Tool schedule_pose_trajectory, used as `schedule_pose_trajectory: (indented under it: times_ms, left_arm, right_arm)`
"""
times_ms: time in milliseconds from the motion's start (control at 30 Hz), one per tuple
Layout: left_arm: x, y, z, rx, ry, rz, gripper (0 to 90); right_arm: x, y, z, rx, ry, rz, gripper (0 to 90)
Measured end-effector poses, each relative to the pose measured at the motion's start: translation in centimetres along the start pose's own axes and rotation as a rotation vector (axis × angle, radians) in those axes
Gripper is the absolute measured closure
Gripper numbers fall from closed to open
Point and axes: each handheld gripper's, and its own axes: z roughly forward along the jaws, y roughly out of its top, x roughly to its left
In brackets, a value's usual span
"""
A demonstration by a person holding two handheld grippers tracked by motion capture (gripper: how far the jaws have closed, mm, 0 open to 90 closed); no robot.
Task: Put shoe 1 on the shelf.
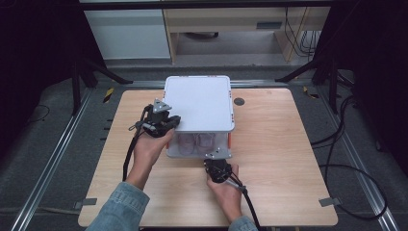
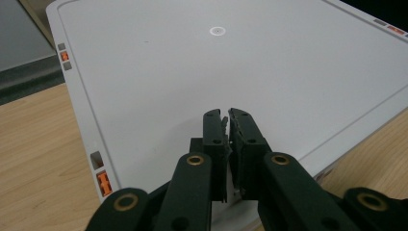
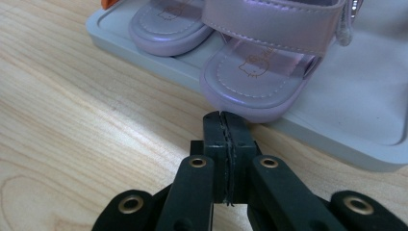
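While both tools sit at the near side of the storage box, their jaws are pressed together. The right tool [image 3: 224,115] holds nothing, and its tips rest low over the wooden counter [image 3: 72,110], just short of the toe of a lilac child's sandal [image 3: 255,82]. That sandal and its pair [image 3: 168,29] stand on a pale grey base tray [image 3: 365,149], just beyond the tips, the nearer toe overhanging the tray's rim. In the left gripper view, the left tool [image 2: 227,118] shows only a sliver of a gap between its jaws; whether it pinches the near edge of the white lid [image 2: 240,62] or merely lies on it I cannot tell. The lid stretches away ahead of it, with orange latches [image 2: 103,183] at its side. From the high view, the box [image 1: 199,103] looks raised or tilted off the base, the sandals visible beneath its near edge.

Judged from this, the chief risk is the cover slipping: a grip on a thin edge could let it drop onto the sandals. A forward nudge from the right tool might also push the overhanging sandal askew.
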Motion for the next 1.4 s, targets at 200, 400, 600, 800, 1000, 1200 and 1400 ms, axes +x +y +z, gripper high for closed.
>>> schedule_pose_trajectory:
  times_ms: [200, 400, 600, 800, 1000, 1200, 1400]
  left_arm:
    - [0.0, 0.0, 0.0, -0.001, -0.002, -0.001, 84.8]
    - [0.0, 0.0, 0.0, -0.001, 0.000, 0.000, 84.8]
    - [0.0, 0.0, 0.0, -0.001, 0.001, 0.000, 84.8]
    - [0.0, 0.0, 0.0, -0.001, 0.002, 0.003, 84.8]
    - [0.0, 0.0, 0.0, 0.000, 0.001, 0.006, 84.8]
    - [0.4, -0.3, -0.4, -0.032, 0.006, -0.016, 67.8]
    - [0.7, -0.9, -1.2, -0.089, 0.013, -0.042, 45.4]
  right_arm:
    - [-0.5, 0.3, 0.4, 0.003, -0.007, 0.012, 89.9]
    - [-0.7, 0.6, 0.7, 0.006, -0.004, 0.016, 89.8]
    - [-0.9, 0.7, 0.9, 0.007, 0.003, 0.029, 89.7]
    - [-1.0, 0.8, 1.0, 0.010, 0.006, 0.028, 89.5]
    - [-1.1, 0.9, 1.1, 0.008, 0.012, 0.036, 87.5]
    - [-0.8, 1.0, 0.3, -0.011, 0.025, 0.008, 70.8]
    - [-0.9, 1.3, -0.8, -0.013, 0.045, -0.014, 52.9]
